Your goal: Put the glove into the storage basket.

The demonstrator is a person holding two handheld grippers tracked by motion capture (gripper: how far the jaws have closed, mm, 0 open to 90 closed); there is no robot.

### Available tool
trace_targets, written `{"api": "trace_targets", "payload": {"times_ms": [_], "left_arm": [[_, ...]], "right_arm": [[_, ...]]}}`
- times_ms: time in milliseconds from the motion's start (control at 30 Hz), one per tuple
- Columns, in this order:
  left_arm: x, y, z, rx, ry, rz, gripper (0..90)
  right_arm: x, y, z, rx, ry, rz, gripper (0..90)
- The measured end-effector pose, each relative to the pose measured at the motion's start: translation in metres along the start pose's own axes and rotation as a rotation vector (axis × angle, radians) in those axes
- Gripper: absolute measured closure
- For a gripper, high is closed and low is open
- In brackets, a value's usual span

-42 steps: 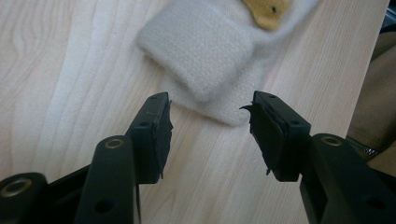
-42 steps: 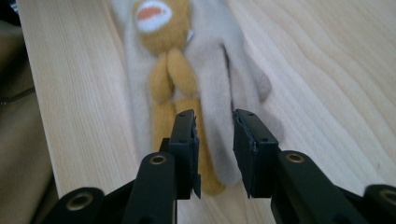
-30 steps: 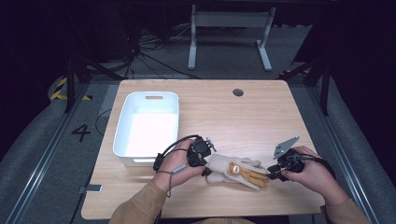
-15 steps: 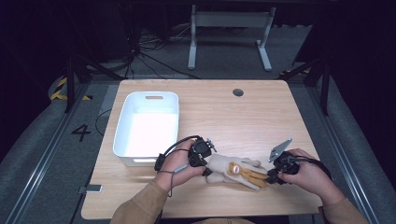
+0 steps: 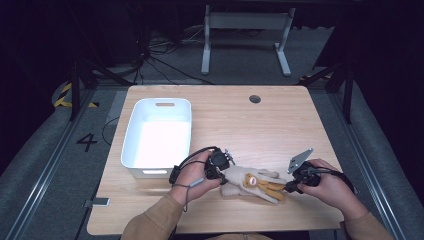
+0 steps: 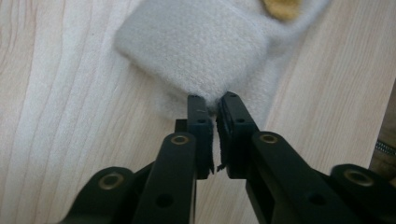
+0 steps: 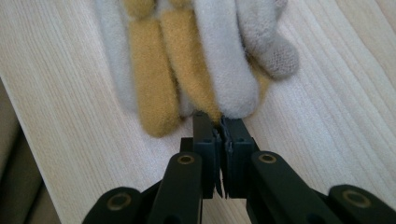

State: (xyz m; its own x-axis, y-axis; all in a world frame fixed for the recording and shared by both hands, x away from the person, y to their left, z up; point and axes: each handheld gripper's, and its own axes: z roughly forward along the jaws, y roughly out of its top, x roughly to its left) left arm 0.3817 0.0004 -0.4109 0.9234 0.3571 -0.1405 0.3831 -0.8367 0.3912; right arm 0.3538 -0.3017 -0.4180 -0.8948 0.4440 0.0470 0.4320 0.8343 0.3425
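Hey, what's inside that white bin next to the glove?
The white bin looks empty: its bare white floor shows, with a slot handle at the far end. A strip along its near wall is covered from the high view. The glove lies on the table.

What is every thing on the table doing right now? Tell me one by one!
Left claw: shut, pinching the cuff end of the fuzzy glove.
Right claw: shut, pinching a fingertip of the glove.
Fuzzy glove: lying flat on the table, held at both ends.
White bin: upright, empty.
Table: bare wood around the glove and bin.
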Motion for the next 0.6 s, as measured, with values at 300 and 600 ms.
{"api": "trace_targets", "payload": {"times_ms": [300, 600], "left_arm": [[-0.012, 0.003, -0.012, -0.021, 0.044, 0.057, 87.9], [-0.024, 0.003, -0.029, -0.061, 0.079, 0.090, 88.1]], "right_arm": [[0.001, 0.000, -0.007, -0.014, -0.019, 0.003, 86.5], [0.002, -0.001, -0.031, -0.075, -0.075, 0.007, 87.0]]}}
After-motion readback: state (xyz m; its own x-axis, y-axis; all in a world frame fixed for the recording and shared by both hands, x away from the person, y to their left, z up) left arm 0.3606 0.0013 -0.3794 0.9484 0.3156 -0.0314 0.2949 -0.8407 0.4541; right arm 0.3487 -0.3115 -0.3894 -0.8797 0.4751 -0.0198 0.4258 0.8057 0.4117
